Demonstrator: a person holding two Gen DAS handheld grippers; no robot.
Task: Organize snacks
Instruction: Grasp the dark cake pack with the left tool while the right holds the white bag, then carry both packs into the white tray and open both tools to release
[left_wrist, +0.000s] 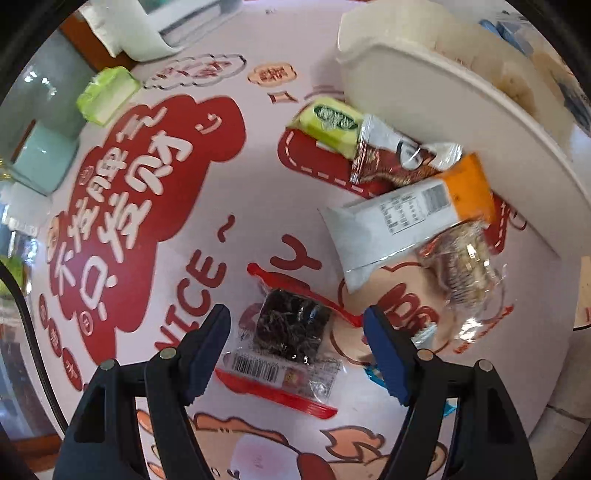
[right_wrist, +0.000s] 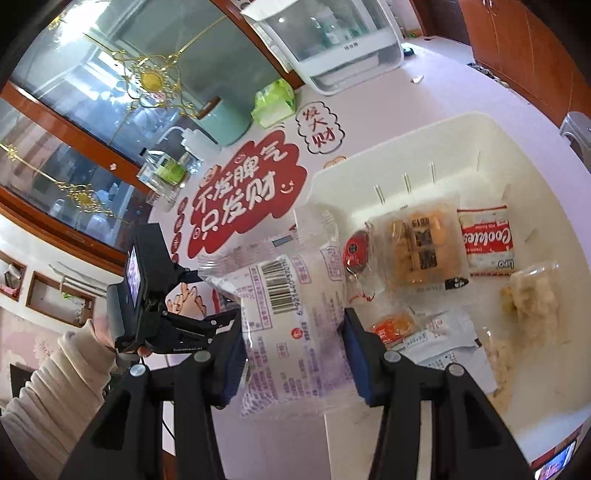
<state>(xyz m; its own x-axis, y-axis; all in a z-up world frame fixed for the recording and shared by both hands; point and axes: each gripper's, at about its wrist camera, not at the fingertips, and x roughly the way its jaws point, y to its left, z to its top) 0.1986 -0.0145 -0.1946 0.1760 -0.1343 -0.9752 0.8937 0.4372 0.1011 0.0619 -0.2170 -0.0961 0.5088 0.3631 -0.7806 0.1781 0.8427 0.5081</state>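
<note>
Meanwhile right gripper (right_wrist: 293, 328) clamped white-purple snack pack (right_wrist: 291, 295) beside bin (right_wrist: 369, 162); left gripper (left_wrist: 297, 328) hung open above dark snack packet (left_wrist: 291, 325).

Black gripper arms, blue-padded fingers (left_wrist: 207, 354), silver screws; cream ribbed sleeve (right_wrist: 48, 387).

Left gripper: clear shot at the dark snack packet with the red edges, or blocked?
Probably yes. The left gripper is open with the dark snack packet lying flat on the table between its fingers; nothing covers it. The white-and-orange packet lies apart, farther ahead.

Glass-fronted wooden cabinet (right_wrist: 92, 110), daylight, perhaps tiled floor (left_wrist: 565, 424)
</note>
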